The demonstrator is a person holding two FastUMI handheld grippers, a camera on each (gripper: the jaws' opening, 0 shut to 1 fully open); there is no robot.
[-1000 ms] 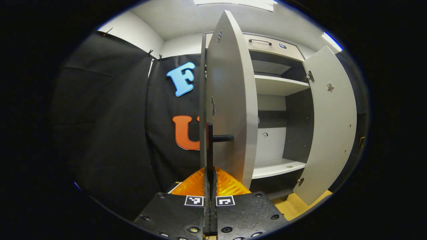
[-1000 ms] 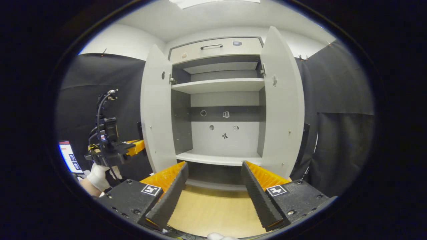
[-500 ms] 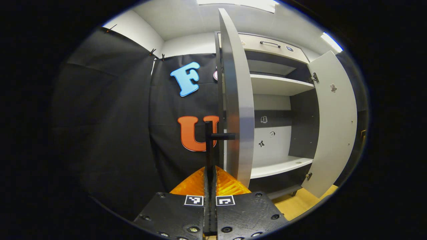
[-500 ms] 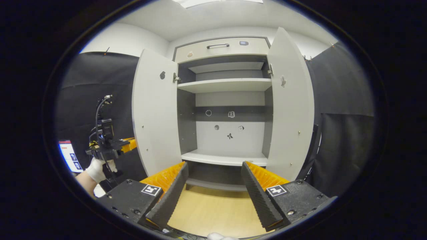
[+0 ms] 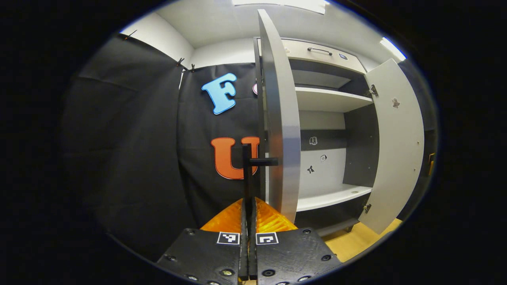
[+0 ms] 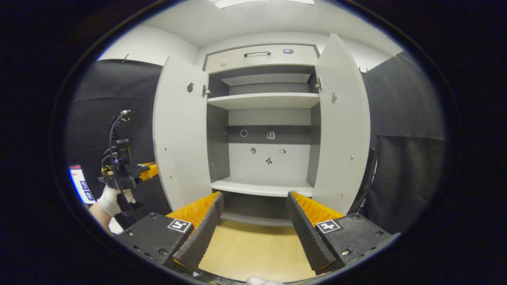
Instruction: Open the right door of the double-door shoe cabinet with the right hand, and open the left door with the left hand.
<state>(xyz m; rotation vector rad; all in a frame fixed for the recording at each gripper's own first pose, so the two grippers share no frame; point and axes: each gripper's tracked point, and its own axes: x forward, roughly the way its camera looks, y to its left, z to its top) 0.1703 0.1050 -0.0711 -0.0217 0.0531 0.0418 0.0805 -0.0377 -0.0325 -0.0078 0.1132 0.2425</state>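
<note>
The grey shoe cabinet (image 6: 261,101) stands with both doors swung out. In the left gripper view the left door (image 5: 281,118) is edge-on, and my left gripper (image 5: 247,204) is shut on its black bar handle (image 5: 246,166). The right door (image 5: 398,146) hangs wide open beyond it. In the right gripper view my right gripper (image 6: 254,194) stands open and holds nothing, facing the cabinet's middle from a distance. There the left door (image 6: 178,130) and the right door (image 6: 342,126) flank the shelves, and the left gripper (image 6: 146,171) sits behind the left door, held by a gloved hand (image 6: 107,198).
A closed drawer with a dark handle (image 6: 257,53) tops the cabinet. Two white shelves (image 6: 261,101) are bare; small stickers dot the back panel. Wooden floor (image 6: 253,249) lies before the cabinet. A lit screen (image 6: 79,184) glows at far left. Black cloth walls stand on both sides.
The left door has swung further outward with my left gripper holding its handle. The right gripper has stayed open and almost still.
</note>
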